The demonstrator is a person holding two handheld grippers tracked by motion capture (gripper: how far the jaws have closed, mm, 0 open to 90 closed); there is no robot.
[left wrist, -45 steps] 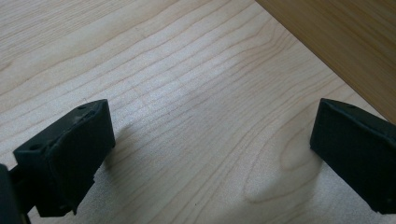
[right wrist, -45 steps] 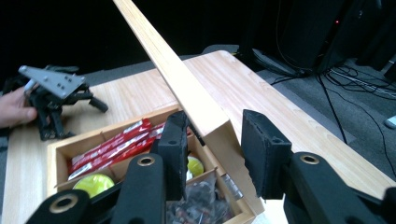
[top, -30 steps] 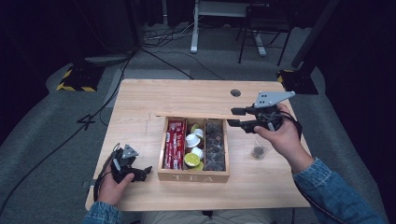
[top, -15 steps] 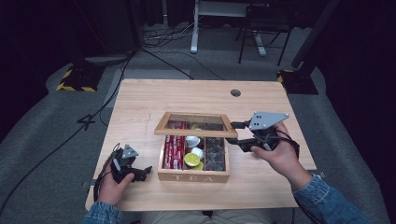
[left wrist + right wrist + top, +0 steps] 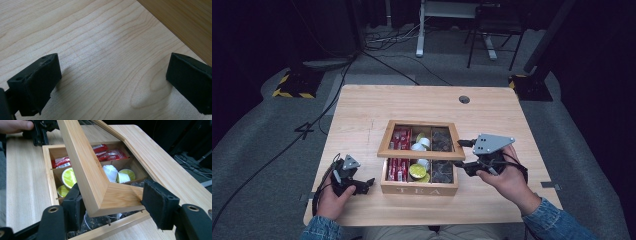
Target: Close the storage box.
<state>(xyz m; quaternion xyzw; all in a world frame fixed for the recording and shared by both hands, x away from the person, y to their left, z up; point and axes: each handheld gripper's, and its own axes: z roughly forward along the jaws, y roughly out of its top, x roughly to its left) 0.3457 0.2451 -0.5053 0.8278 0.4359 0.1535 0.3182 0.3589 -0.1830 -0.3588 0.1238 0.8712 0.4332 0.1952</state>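
Note:
A wooden tea box stands at the table's front middle. It holds red packets, white and yellow-green capsules and dark tea bags. Its glass-paned lid hangs half lowered and tilted over it. My right gripper is at the lid's right corner. In the right gripper view the lid lies between the jaws of the right gripper. They have just been opening and no longer press on it. My left gripper rests open on the table left of the box, with bare wood between the jaws.
A round cable hole sits in the table's far right part. Bare tabletop stretches behind and to the left of the box. Cables and a desk frame lie on the dark floor beyond the far edge.
The lid has swung down from upright to half lowered over the box. My right hand came down and nearer with it, and its jaws widened. The left hand stayed put.

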